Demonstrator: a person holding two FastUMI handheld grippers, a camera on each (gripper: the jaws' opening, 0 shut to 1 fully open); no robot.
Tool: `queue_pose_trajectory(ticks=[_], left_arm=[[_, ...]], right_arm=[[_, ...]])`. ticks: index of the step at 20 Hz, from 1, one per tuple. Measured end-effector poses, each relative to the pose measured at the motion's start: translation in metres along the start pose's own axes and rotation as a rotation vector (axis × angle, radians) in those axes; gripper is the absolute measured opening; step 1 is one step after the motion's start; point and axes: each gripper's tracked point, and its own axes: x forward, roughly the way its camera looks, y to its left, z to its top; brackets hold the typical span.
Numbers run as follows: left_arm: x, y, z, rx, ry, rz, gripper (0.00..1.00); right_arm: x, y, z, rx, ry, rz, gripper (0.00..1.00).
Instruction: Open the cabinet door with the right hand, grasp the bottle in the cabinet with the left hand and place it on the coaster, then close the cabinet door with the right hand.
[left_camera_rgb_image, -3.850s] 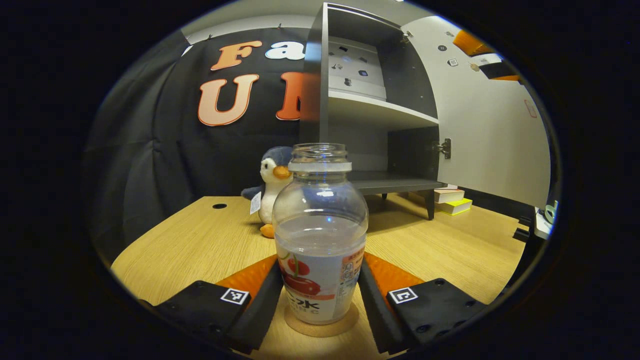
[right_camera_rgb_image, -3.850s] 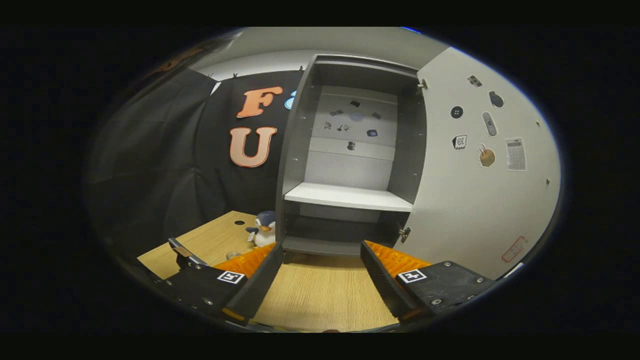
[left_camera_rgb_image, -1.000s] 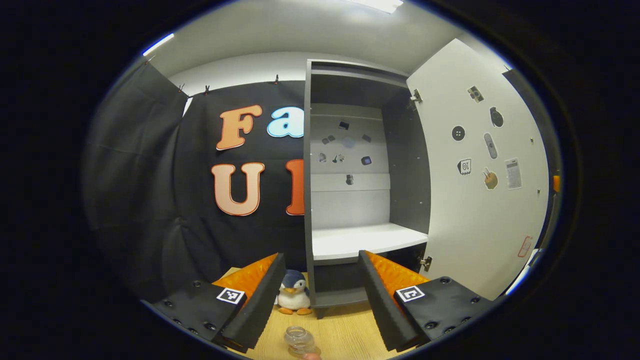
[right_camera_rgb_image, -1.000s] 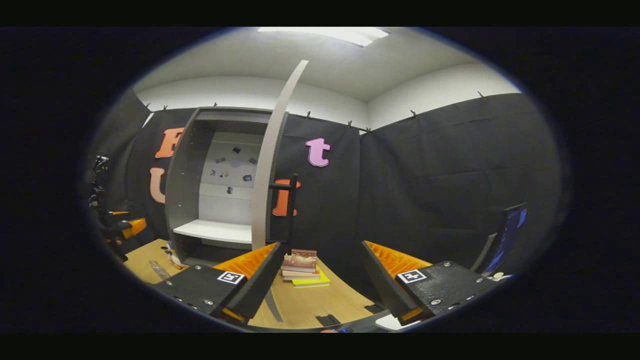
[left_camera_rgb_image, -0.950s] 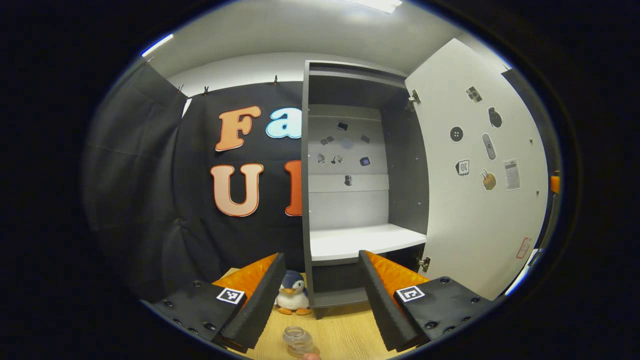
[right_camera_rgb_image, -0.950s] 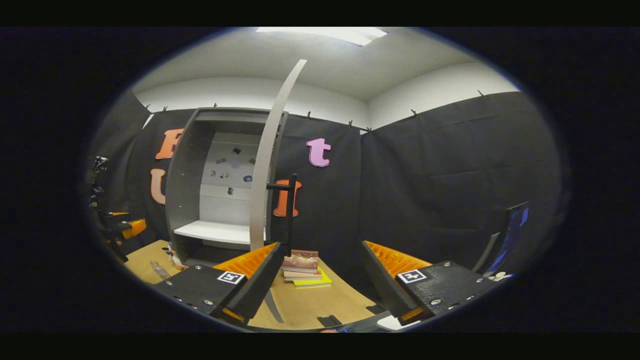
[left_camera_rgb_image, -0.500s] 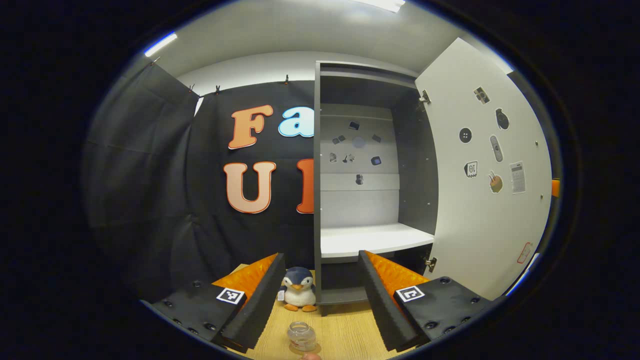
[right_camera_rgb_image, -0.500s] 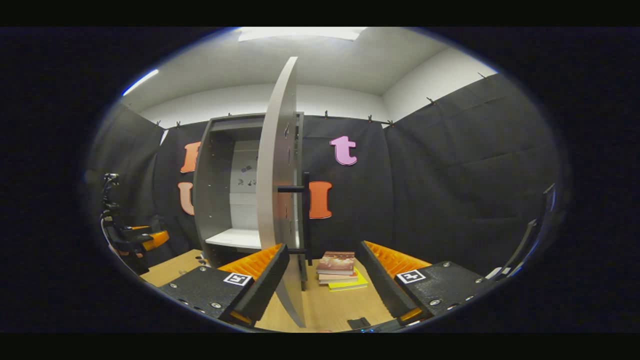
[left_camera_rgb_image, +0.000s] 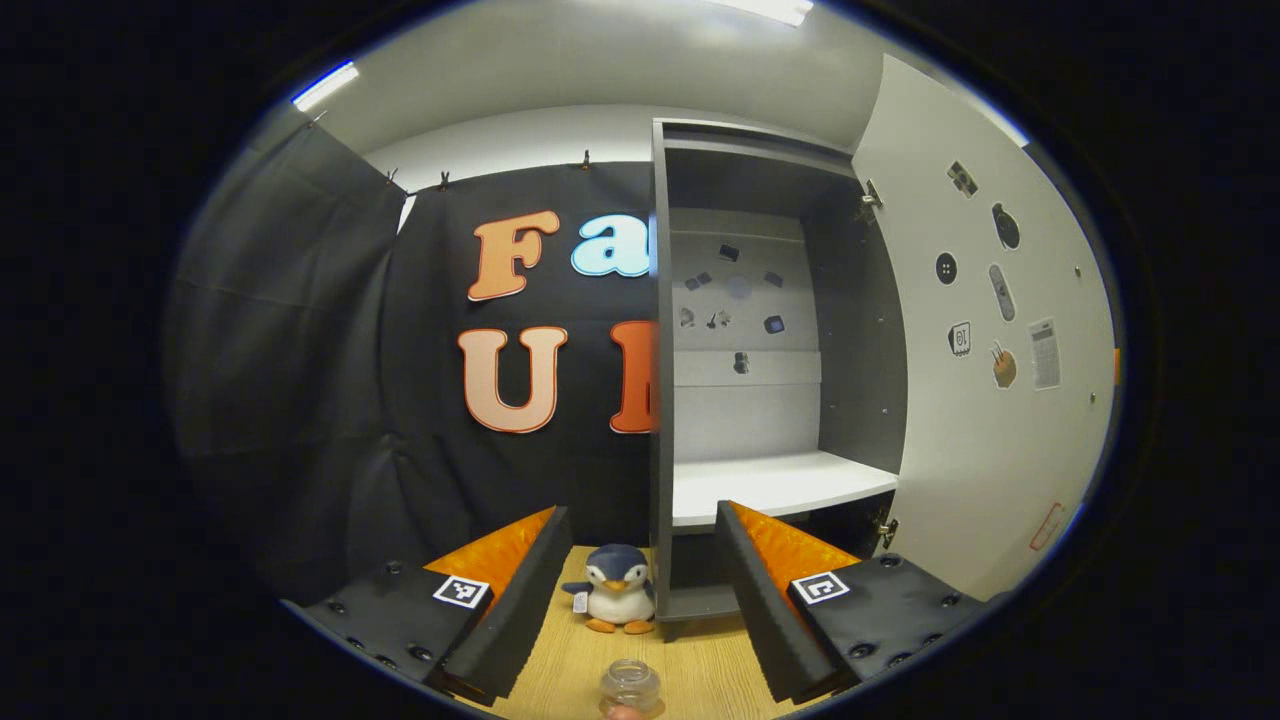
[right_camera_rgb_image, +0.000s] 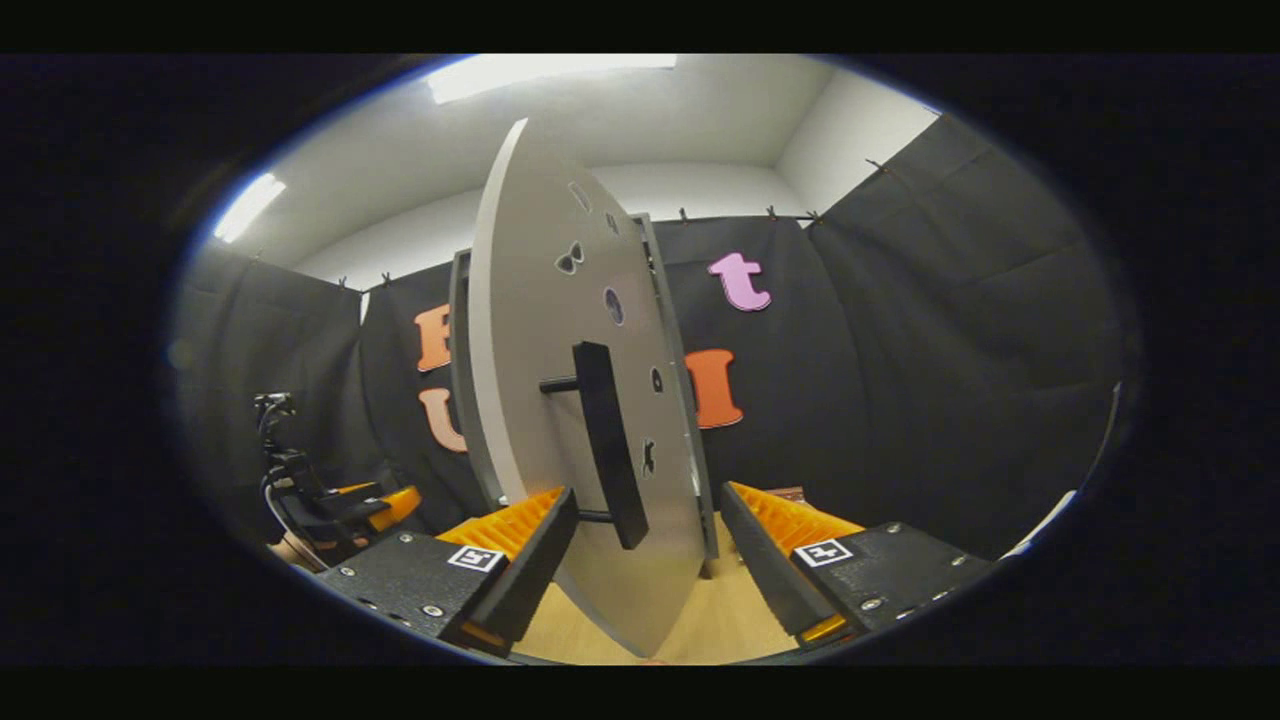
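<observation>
- Bottle (left_camera_rgb_image: 630, 688) stands upright on the tabletop (left_camera_rgb_image: 690, 670) at the bottom edge of the left gripper view, out of the cabinet (left_camera_rgb_image: 745, 380). Coaster under it cannot be made out here.
- Left claw (left_camera_rgb_image: 640, 590) released, jaws wide apart with nothing between them, raised above and behind the bottle. Judged: its share of the task is done, so it hangs clear.
- Toy penguin (left_camera_rgb_image: 617, 603) sits on the tabletop beyond the bottle, just beside the cabinet's lower left corner.
- Cabinet open; white shelf (left_camera_rgb_image: 770, 487) bare.
- Door (right_camera_rgb_image: 570, 420) seen from its outer face in the right gripper view, swung out at an angle to the cabinet front, bar handle (right_camera_rgb_image: 608, 440) facing the camera.
- Right claw (right_camera_rgb_image: 640, 560) released, jaws spread, lined up on the door's lower part just below the handle. Contact cannot be told.
- Judged: placed outside the door to push it shut, the remaining step.
- Left claw (right_camera_rgb_image: 370, 503) shows far off at left in the right gripper view, well clear of the door's swing.
</observation>
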Motion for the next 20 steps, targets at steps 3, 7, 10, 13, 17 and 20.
queue_pose_trajectory(ticks=[3,7,10,13,17,20], left_arm=[[0.012,0.01,0.001,0.012,-0.007,-0.011,0.94],[0.027,0.028,-0.002,0.009,-0.002,-0.011,0.94],[0.035,0.041,-0.006,0.002,0.003,0.001,0.94],[0.044,0.058,-0.012,0.004,0.01,0.014,0.94],[0.055,0.08,-0.022,-0.011,0.022,0.037,0.94],[0.064,0.096,-0.029,-0.017,0.027,0.05,0.94]], right_arm=[[0.026,0.017,-0.008,-0.009,-0.004,-0.004,0.9],[0.048,0.044,-0.015,-0.013,0.002,0.022,0.9],[0.068,0.073,-0.022,-0.01,0.013,0.05,0.91],[0.089,0.102,-0.022,-0.103,-0.009,0.046,1.0],[0.114,0.128,-0.028,-0.192,-0.012,0.025,0.97],[0.127,0.139,-0.034,-0.14,0.003,0.0,0.97]])
